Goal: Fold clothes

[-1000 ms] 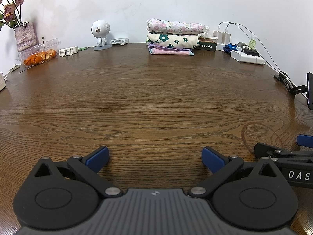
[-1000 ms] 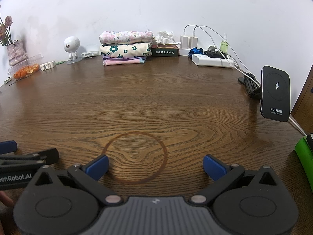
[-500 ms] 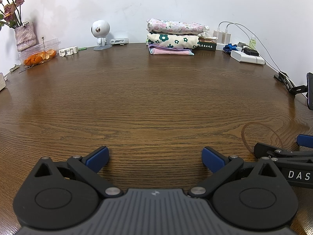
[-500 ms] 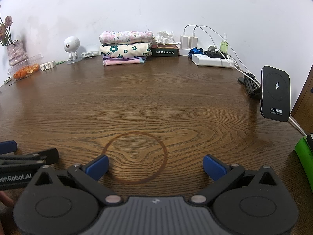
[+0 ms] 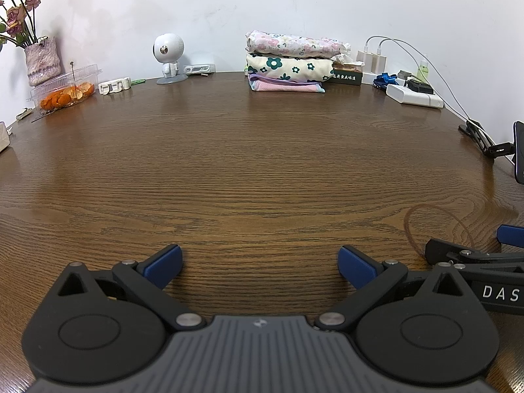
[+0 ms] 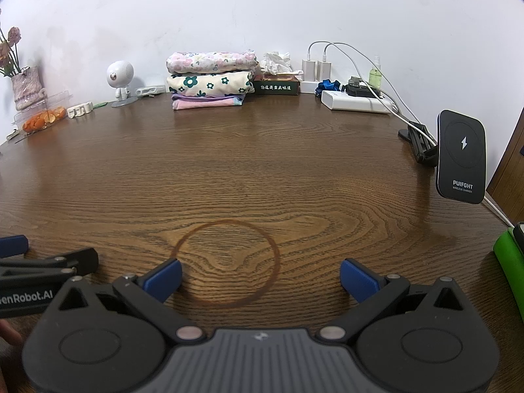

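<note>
A stack of three folded clothes (image 5: 290,60) (image 6: 209,80) stands at the far edge of the brown wooden table (image 5: 255,170) (image 6: 249,170), against the white wall: a pink floral piece on top, a cream one with green flowers under it, a pink and lilac one at the bottom. My left gripper (image 5: 260,263) hovers low over the table's near edge, open, with bare wood between its blue pads. My right gripper (image 6: 260,273) sits just to its right, also open and holding nothing, above a round ring stain (image 6: 227,263). Each gripper shows at the side of the other's view.
Along the back stand a vase of dried roses (image 5: 41,60), a clear box of orange peel (image 5: 65,91), a white robot figure (image 5: 168,57), a tissue box (image 6: 276,85), chargers with cables (image 6: 317,68) and a white power bank (image 6: 355,104). A wireless charger stand (image 6: 461,157) is at the right edge.
</note>
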### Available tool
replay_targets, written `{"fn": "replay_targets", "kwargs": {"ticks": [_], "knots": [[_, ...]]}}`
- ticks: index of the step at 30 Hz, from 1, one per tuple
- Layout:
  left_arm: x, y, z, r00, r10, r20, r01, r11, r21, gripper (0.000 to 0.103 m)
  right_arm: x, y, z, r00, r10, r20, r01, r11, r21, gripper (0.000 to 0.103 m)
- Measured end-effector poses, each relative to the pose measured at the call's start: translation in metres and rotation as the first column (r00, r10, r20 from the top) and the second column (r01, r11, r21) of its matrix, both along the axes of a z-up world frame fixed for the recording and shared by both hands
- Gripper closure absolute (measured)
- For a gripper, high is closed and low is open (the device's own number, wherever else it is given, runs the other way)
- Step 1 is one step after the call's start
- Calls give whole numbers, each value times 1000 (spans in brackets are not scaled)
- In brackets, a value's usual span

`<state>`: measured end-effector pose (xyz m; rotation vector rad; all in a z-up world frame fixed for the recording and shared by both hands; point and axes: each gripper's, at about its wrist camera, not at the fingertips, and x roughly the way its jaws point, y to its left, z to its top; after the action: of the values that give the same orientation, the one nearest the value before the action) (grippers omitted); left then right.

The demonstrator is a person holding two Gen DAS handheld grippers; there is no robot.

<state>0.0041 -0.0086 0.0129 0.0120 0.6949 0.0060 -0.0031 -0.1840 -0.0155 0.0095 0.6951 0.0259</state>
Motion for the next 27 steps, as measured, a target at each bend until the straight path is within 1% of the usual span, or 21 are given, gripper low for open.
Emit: {"fn": "replay_targets", "kwargs": {"ticks": [27], "knots": [[0, -1, 5, 1000, -2, -1, 2, 1000, -1, 0, 0, 0, 0, 1000, 0, 0, 0, 1000, 0, 0]]}}
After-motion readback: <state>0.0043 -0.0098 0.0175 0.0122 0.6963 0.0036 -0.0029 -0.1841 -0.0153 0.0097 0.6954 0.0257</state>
